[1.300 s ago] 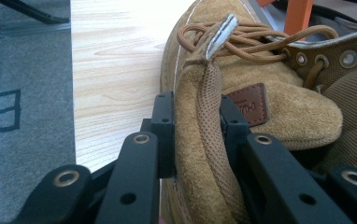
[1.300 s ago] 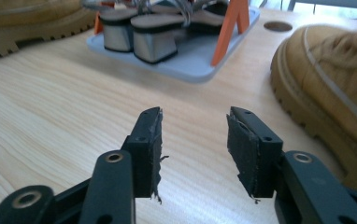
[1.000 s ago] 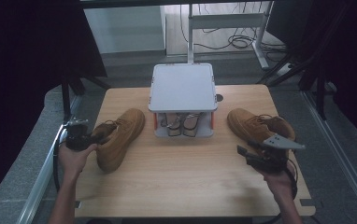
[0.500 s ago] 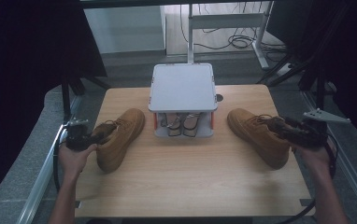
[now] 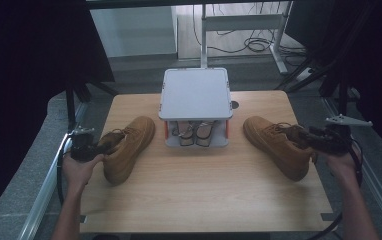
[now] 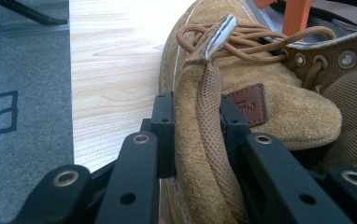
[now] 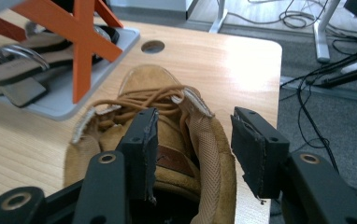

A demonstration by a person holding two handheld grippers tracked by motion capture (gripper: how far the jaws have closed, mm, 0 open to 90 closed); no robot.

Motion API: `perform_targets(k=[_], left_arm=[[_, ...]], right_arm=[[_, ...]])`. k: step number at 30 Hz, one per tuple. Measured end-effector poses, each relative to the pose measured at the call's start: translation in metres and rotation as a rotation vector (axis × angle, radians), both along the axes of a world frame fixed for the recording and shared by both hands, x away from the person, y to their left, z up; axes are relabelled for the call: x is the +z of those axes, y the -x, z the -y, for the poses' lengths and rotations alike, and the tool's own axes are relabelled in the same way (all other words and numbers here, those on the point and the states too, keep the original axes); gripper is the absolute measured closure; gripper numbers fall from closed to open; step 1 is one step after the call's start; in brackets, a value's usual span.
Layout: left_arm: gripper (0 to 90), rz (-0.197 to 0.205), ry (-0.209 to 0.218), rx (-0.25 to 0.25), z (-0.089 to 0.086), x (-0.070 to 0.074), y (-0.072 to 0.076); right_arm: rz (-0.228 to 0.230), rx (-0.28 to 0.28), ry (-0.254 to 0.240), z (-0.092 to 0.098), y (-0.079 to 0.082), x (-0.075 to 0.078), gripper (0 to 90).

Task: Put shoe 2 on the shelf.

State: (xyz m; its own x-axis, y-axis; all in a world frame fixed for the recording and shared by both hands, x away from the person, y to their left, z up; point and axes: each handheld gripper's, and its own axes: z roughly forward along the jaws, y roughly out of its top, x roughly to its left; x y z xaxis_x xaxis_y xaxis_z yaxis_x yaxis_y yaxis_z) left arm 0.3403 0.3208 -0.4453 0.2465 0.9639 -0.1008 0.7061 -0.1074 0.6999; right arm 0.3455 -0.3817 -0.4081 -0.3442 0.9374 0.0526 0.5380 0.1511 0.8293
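Two tan suede lace-up boots lie on the wooden table (image 5: pixel 199 195). The left boot (image 5: pixel 129 147) points toward the far middle, and my left gripper (image 5: pixel 104 145) is shut on the side of its collar. In the left gripper view the pads of the left gripper (image 6: pixel 196 121) squeeze that boot (image 6: pixel 242 70) at its mesh-lined wall. My right gripper (image 5: pixel 299 136) sits at the right boot (image 5: pixel 274 145). Its jaws have just been closing, and in the right gripper view this gripper (image 7: pixel 195 135) straddles the right boot (image 7: pixel 146 81) at the collar wall, one jaw inside, with a gap at the outer pad.
A small grey shoe rack (image 5: pixel 195 92) with orange legs (image 7: pixel 83 42) stands at the table's far middle, sandals (image 5: pixel 194 132) on its lower shelf. A round cable hole (image 7: pixel 153 46) is behind it. Cables lie on the floor beyond the table's right edge.
My right gripper has swung right and away from the person, from the boot's near end to its collar, and its jaws have narrowed. The left hand and its boot stayed put.
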Motion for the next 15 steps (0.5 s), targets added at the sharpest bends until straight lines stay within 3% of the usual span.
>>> perform_targets(k=[6, 15], left_arm=[[73.2, 0.0, 0.003, -0.002, 0.0, 0.0, 0.0], [71.0, -0.001, 0.004, -0.013, 0.0, 0.0, 0.0]], right_arm=[[-0.064, -0.001, 0.002, 0.003, -0.013, -0.01, 54.8], [-0.151, 0.021, 0.067, 0.003, -0.021, -0.021, 59.5]])
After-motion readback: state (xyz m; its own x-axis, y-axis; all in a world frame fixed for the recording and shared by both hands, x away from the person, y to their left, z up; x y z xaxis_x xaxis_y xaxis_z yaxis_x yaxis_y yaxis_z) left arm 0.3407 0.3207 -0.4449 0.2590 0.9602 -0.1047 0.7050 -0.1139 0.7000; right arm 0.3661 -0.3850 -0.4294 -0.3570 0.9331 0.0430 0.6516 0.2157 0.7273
